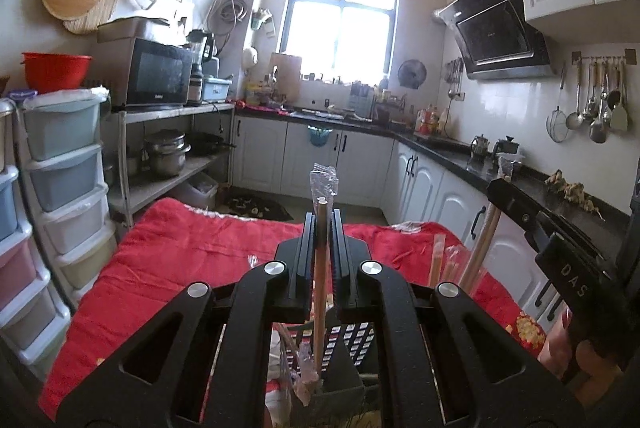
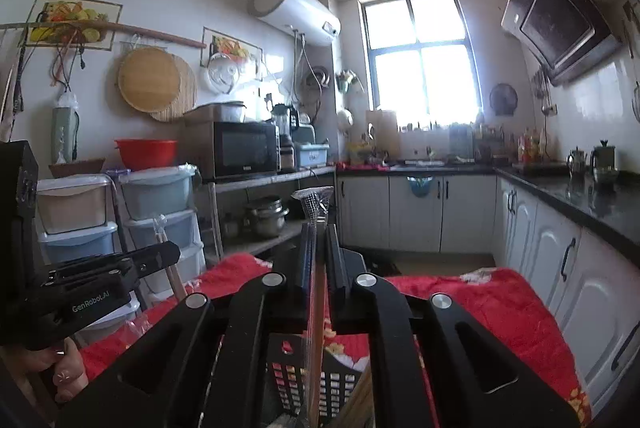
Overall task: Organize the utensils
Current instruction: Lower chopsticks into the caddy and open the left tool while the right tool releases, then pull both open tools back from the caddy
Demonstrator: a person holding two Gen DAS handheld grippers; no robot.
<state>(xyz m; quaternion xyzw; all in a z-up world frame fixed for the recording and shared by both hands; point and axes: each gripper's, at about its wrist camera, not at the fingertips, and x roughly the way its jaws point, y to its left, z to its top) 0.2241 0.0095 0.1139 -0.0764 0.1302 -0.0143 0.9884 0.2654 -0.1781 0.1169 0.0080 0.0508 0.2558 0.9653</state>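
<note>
Left tool (image 1: 322,224) and right tool (image 2: 319,240) each clamped on wrapped chopsticks (image 1: 320,268), above a black basket (image 2: 316,384).

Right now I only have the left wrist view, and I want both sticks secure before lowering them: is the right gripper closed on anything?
Observer: Yes. The right gripper is shut on a wrapped chopstick, which stands upright between its fingers.
Operator: What's under it?
Observer: The black slotted basket sits directly below those fingers.
Operator: Can you see my gripper from there?
Observer: Yes. The left gripper is at the left edge, with a hand on its handle.
</note>
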